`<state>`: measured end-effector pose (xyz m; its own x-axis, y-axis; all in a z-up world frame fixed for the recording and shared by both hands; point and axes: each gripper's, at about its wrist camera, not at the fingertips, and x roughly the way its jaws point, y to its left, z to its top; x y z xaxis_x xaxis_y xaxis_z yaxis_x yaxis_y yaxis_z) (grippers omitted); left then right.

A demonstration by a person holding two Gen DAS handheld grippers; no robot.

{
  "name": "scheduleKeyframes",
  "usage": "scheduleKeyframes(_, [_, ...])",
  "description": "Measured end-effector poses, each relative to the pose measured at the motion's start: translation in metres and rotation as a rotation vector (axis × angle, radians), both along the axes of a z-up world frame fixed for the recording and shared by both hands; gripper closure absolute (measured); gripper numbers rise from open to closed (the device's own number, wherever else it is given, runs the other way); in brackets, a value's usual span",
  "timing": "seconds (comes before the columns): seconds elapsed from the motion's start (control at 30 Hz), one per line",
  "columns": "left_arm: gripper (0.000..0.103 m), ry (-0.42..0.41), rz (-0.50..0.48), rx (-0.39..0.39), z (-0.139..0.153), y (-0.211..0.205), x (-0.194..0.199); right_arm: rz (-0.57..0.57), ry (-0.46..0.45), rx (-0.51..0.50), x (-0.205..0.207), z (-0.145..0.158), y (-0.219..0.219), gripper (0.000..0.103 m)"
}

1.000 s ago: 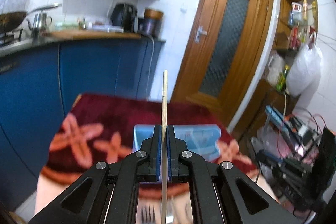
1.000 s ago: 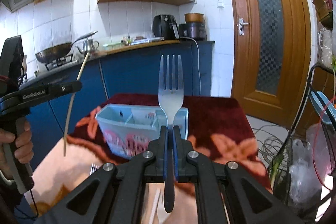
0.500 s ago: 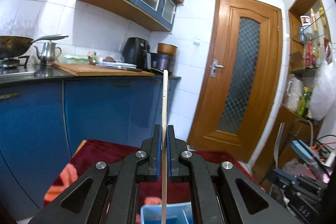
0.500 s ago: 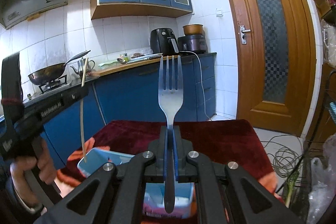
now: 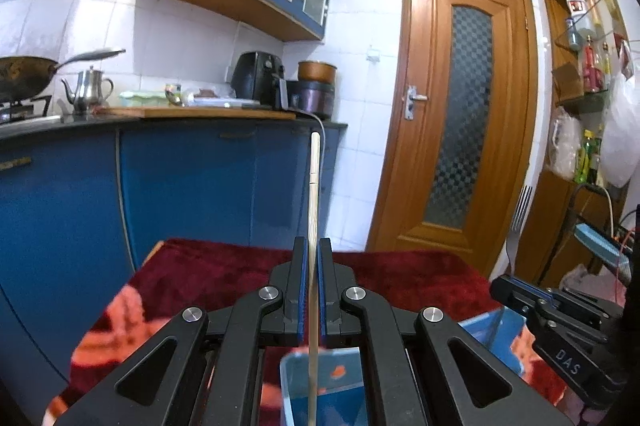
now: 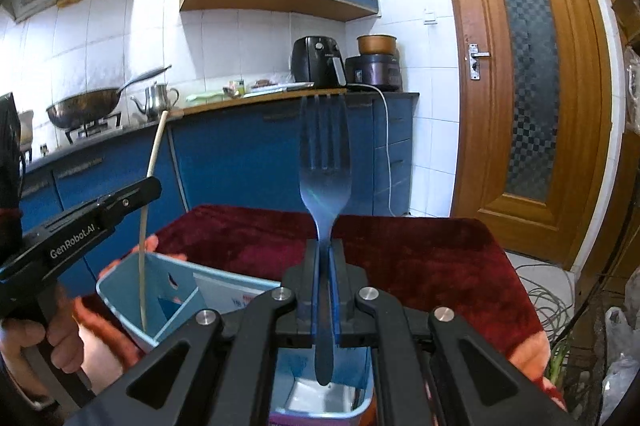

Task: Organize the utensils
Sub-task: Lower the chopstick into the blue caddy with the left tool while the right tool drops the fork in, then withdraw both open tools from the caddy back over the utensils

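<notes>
Two grippers above a blue holder (image 6: pixel 120 290) on a red cloth (image 6: pixel 420 258), left gripper (image 5: pixel 312 258) clamped on an upright chopstick (image 5: pixel 314 186) dipping into one end compartment, right gripper (image 6: pixel 325 258) pinching an upright fork (image 6: pixel 325 162), handle over another compartment

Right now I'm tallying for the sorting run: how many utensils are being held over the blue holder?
2. A wooden chopstick in the left hand-held gripper, tip inside the blue holder; a fork in the right hand-held gripper, handle end above another compartment. Others may be hidden.
</notes>
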<state>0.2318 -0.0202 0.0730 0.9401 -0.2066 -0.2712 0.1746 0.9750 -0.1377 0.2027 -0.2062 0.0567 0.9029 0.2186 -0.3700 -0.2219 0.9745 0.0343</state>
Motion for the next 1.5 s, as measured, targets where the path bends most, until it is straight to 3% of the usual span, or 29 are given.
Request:
scheduleKeyframes(0.2, [0.099,0.063,-0.020,0.024,-0.012,0.001,-0.008,0.017,0.034,-0.057,-0.008,-0.005,0.012,0.095])
scheduleKeyframes(0.3, [0.099,0.085,-0.012,0.015,-0.018,0.006,-0.011,0.033,0.064,-0.029,-0.009,-0.007,0.012,0.094])
scheduleKeyframes(0.43, [0.098,0.113,-0.021,0.006,-0.023,0.009,-0.017,0.043,0.063,-0.022,-0.017,-0.005,0.013,0.083])
scheduleKeyframes(0.5, [0.089,0.121,-0.023,0.009,-0.022,0.010,-0.018,0.040,0.051,-0.018,-0.023,0.000,0.013,0.072])
scheduleKeyframes(0.57, [0.074,0.138,-0.032,0.005,-0.022,0.012,-0.020,0.040,0.040,-0.005,-0.030,0.004,0.014,0.071])
scheduleKeyframes(0.63, [0.070,0.146,-0.036,-0.001,-0.022,0.014,-0.023,0.042,0.036,0.002,-0.036,0.007,0.014,0.071])
scheduleKeyframes(0.97, [0.065,0.243,-0.073,-0.016,-0.015,0.026,-0.052,0.037,0.062,0.028,-0.075,0.019,0.012,0.068])
scheduleKeyframes(1.27, [0.063,0.289,-0.117,0.054,-0.002,0.027,-0.094,0.032,0.086,0.014,-0.110,0.023,0.006,0.065])
scheduleKeyframes(1.5, [0.062,0.369,-0.110,0.110,-0.006,0.029,-0.122,0.020,0.205,-0.011,-0.127,0.012,-0.004,0.061])
